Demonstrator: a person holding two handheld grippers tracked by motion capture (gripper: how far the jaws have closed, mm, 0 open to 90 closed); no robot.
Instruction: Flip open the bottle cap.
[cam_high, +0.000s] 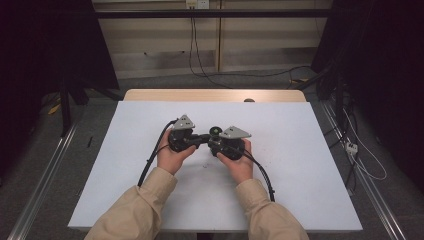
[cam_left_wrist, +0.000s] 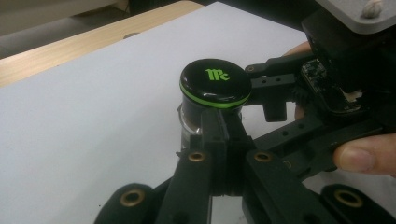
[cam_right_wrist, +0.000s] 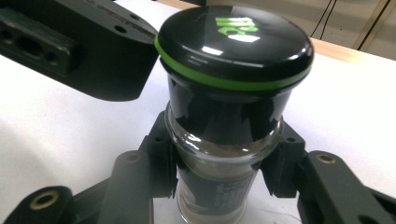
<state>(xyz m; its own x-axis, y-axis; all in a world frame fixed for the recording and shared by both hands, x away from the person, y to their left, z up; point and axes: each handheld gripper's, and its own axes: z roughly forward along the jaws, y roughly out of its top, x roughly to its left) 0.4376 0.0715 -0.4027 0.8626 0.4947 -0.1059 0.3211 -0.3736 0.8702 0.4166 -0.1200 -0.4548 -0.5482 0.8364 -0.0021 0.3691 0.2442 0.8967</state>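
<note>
White sheet (cam_high: 300, 165) over a wood table, dark room w/ cables on the floor at 12 o'clock. I have both hands at table centre. Spice jar (cam_high: 214, 132) stands upright between the grippers, right gripper (cam_high: 216, 145) at its 4 o'clock, left gripper (cam_high: 202, 140) at its 9 o'clock.

Right gripper view: jaws clamped on the glass body of the jar (cam_right_wrist: 224, 163), just under the black cap (cam_right_wrist: 233, 42) w/ green ring; brown powder inside.

Left gripper view: my left jaws are closed flat on each other, pads together, nothing between them, tips just short of the jar (cam_left_wrist: 205, 119); cap (cam_left_wrist: 215, 84) at 12 o'clock.

Step, as I judge it: jar braced by the right, cap not yet taken. Next move calls for opening the left jaws wide, setting them round the cap, then twisting.

High view gives layout, not grip; gripper views give grip, label, contents.
</note>
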